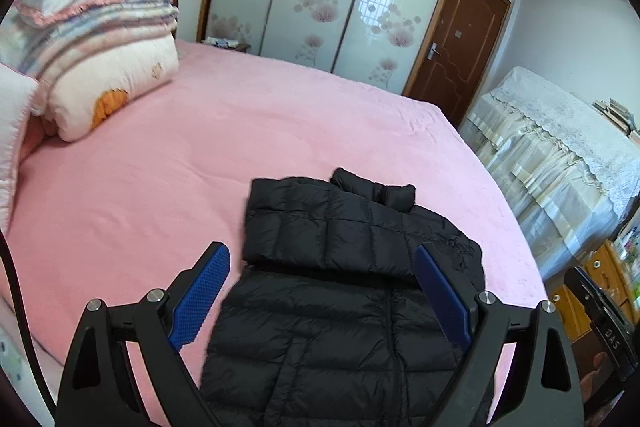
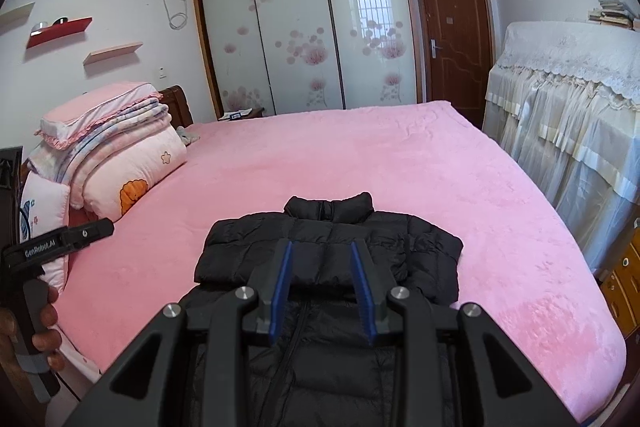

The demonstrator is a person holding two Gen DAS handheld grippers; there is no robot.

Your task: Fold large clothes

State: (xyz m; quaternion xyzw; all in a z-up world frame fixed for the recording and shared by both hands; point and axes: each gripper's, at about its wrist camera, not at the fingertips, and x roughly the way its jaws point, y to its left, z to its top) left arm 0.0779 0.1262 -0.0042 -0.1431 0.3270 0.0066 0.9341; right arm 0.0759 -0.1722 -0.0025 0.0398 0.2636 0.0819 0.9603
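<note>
A black puffer jacket [image 1: 340, 291] lies front up on the pink bed [image 1: 200, 147], collar at the far end, with both sleeves folded across the chest. My left gripper [image 1: 322, 255] is wide open and empty, held above the jacket's middle. In the right wrist view the jacket [image 2: 332, 251] lies straight ahead. My right gripper [image 2: 321, 249] hovers over the folded sleeves with its blue pads a small gap apart, holding nothing. The left gripper's handle [image 2: 56, 247] shows at the left edge of that view, in a hand.
Folded quilts and pillows [image 2: 116, 155] are stacked at the bed's head on the left. A cloth-covered cabinet [image 2: 568, 115] stands right of the bed, with a wooden drawer unit [image 2: 624, 279] beside it. Sliding wardrobe doors [image 2: 304, 27] and a brown door [image 2: 456, 27] are behind.
</note>
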